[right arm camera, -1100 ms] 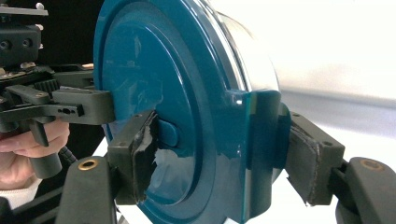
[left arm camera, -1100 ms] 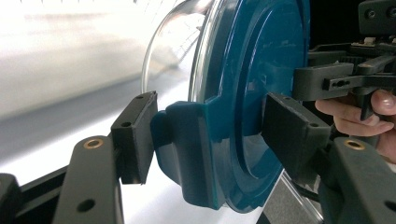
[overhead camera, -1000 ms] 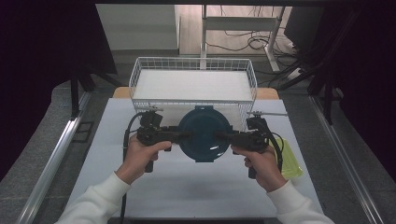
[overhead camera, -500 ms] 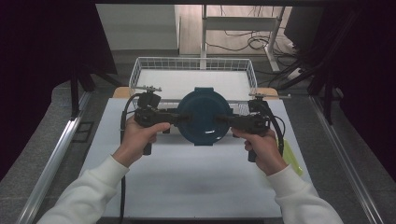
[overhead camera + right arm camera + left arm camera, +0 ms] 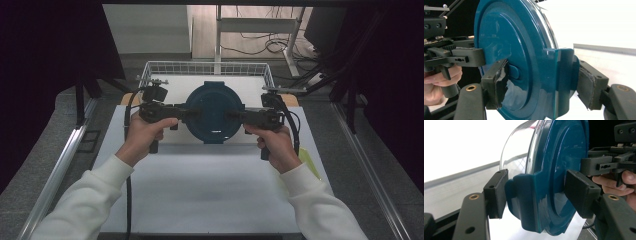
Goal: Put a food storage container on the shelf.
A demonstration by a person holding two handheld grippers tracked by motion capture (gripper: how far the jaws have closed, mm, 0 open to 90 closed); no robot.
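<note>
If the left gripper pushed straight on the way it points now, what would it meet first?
The left gripper already clamps a latch of the blue-lidded container, so that comes first; past it, probably the right gripper on the opposite side.

The worktop is covered by a white sheet that runs from the near edge almost to the far end, and a strip of bare wood shows at the far corners. A white wire basket stands at the far end, centred, its near side at the far edge of the sheet. A yellow-green flat thing lies at the right edge of the sheet, partly hidden by a sleeve. The near half of the sheet is bare.
</note>
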